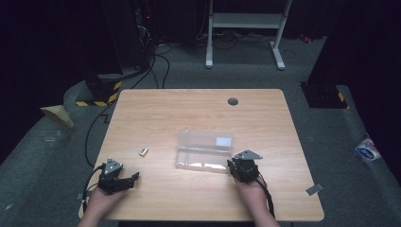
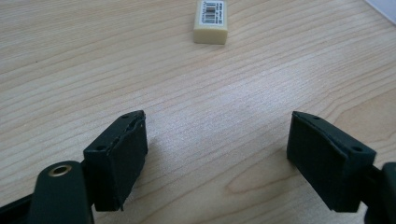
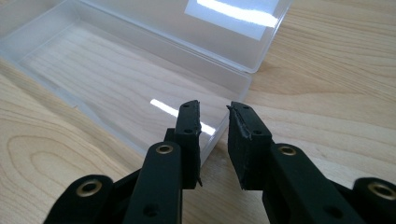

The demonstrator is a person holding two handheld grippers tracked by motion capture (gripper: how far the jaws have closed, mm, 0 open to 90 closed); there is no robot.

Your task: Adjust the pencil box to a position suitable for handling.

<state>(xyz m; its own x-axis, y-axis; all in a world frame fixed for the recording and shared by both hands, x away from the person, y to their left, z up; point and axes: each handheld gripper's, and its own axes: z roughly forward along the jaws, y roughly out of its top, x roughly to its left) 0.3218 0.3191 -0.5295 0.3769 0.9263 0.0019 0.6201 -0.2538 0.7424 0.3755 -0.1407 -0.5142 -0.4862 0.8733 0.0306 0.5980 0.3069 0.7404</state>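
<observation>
left gripper (image 2: 215,158): jaws stood wide apart, nothing between | eraser (image 2: 211,21): lay ahead, well apart | surface: wooden table (image 2: 93,70)

The surface (image 1: 189,198) is seen in pale wood with a flowing grain. A clear, colourless box (image 1: 204,150) bears a white label. The eraser (image 2: 211,21) is coloured cream, with a white barcoded sleeve printed in black. Both the left hand-held gripper (image 2: 217,158) and the right hand-held gripper (image 3: 214,140) are black, with brass-coloured rivets.
</observation>
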